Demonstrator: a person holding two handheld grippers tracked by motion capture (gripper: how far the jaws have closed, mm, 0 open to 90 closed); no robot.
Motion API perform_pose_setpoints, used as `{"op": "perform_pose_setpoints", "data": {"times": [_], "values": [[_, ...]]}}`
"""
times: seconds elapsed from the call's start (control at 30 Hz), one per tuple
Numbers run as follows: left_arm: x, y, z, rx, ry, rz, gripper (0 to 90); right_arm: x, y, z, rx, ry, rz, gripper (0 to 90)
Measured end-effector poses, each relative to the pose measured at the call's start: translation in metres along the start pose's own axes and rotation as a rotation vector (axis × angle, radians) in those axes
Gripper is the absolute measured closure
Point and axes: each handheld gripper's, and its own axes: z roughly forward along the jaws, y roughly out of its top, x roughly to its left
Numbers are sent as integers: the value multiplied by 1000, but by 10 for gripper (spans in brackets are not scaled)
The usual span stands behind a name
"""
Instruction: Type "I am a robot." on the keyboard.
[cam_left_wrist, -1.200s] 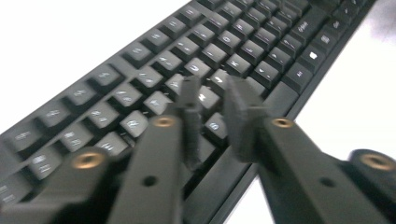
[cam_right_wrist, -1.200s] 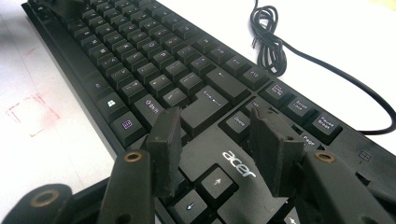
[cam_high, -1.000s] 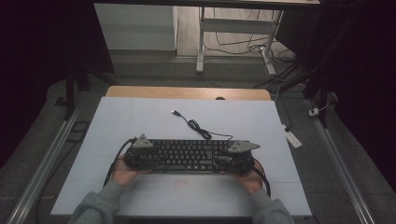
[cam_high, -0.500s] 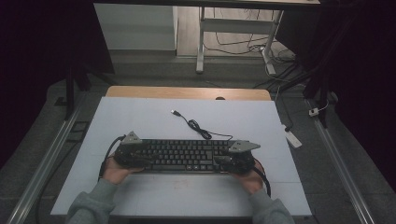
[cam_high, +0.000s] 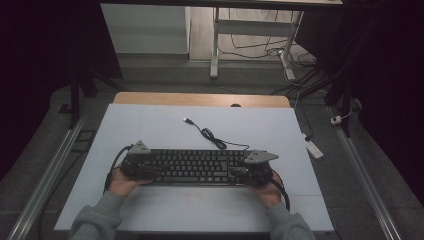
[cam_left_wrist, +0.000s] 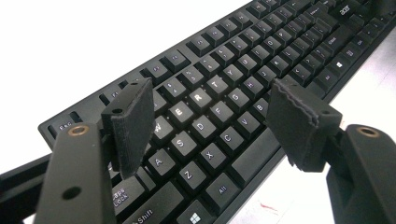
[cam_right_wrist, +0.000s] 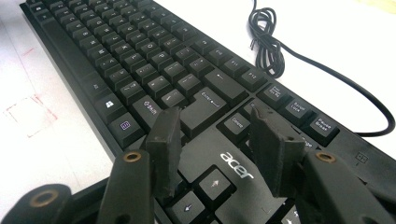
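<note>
Dark room, pale surface (cam_high: 150, 125) with a wooden strip along its far edge; table legs and loose wiring on the floor beyond. Black keyboard (cam_high: 195, 166) lies flat near the front edge, its USB cable (cam_high: 210, 136) trailing unplugged toward the far side. Left gripper (cam_left_wrist: 205, 126) has just been opening: jaws released, hovering wide over the letter keys, nothing between them. Right gripper (cam_right_wrist: 215, 144) sits over the keyboard's right end by the arrow keys, jaws partly apart; can't tell whether it's pressing on anything. Looks like the keyboard's been set down, left side let go; right-hand release is left.
</note>
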Motion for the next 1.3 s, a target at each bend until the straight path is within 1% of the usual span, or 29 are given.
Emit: {"op": "perform_pose_setpoints", "data": {"times": [0.4,0.47,0.53,0.6,0.77,1.0,1.07,1.1,1.3], "values": [[0,0,2,11,0,5,325,2,9,0,-35,11,13,545],[-1,0,3,13,1,8,325,3,10,1,-48,18,18,548],[-1,0,3,14,0,8,325,4,13,2,-45,14,12,556],[-1,0,3,14,0,8,325,6,16,3,-53,23,8,569],[0,0,3,15,1,8,325,10,23,8,-62,38,-6,653],[0,0,4,20,1,12,325,19,36,19,-51,63,-40,837],[0,0,4,19,0,8,326,21,39,23,-38,69,-48,884],[0,0,4,20,-2,7,326,22,40,25,-36,71,-53,898],[-1,0,5,22,-1,10,326,26,48,40,-19,88,-54,899]]}}
